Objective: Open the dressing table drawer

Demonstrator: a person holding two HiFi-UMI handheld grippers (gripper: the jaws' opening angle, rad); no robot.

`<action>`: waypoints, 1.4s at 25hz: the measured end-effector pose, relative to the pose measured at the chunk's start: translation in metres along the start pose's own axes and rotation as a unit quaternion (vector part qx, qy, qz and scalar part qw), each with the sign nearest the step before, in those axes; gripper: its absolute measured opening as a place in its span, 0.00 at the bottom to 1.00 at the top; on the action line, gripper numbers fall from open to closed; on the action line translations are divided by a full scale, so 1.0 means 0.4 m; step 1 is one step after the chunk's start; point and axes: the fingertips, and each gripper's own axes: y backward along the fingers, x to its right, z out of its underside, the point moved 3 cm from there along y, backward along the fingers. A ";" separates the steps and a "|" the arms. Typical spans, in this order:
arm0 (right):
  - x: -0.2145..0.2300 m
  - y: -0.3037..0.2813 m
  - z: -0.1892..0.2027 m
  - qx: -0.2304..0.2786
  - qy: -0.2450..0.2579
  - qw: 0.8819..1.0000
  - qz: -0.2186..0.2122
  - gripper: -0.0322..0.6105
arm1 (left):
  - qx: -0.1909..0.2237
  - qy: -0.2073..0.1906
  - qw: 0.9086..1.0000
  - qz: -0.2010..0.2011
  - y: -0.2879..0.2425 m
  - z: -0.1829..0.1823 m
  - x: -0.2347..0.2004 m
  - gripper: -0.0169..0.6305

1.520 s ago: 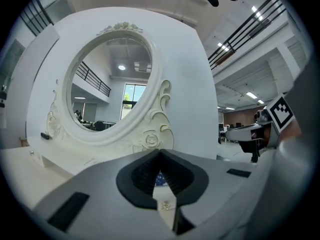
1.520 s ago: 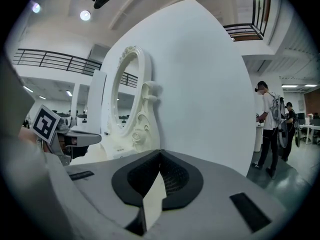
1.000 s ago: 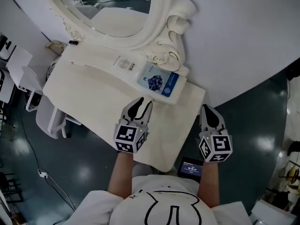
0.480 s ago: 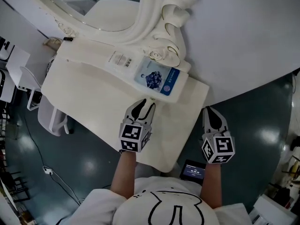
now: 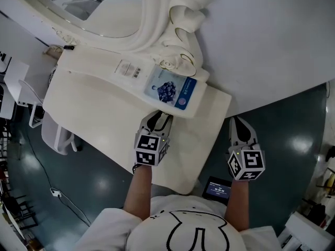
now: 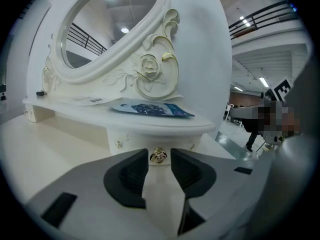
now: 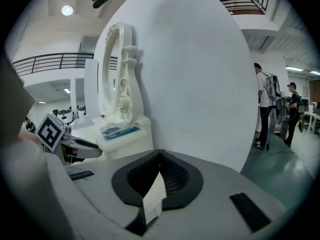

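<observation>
The left gripper (image 5: 159, 118) is hovering over the right part of the dressing table (image 5: 89, 114), with its jaws standing wide apart and gripping nothing. In the left gripper view a small gold knob (image 6: 158, 155) is showing in the gap just past the tips, and the pads are not pressing on it. This knob is sitting on the drawer (image 6: 142, 143), a small white front under the raised shelf (image 6: 150, 121) at the table's back right corner. The drawer is looking closed, so its inside is not showing. In the head view the shelf and the gripper are hiding the drawer completely.

The right gripper (image 5: 238, 123) is hanging off the table's right edge, with its jaws meeting at the tips and nothing between them.

A blue-printed packet (image 5: 170, 89) is lying flat on the shelf's right end, beside a paper label (image 5: 129, 68). The oval mirror (image 5: 99, 14) is being cut off by the picture's upper edge. A small lit screen (image 5: 216, 188) is peeking out below the table's front edge, and its text is too small to read.
</observation>
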 end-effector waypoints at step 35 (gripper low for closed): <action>-0.076 0.055 -0.031 0.017 0.012 1.000 -0.002 0.07 | -0.062 -0.004 0.998 0.016 0.038 0.050 -0.004 0.21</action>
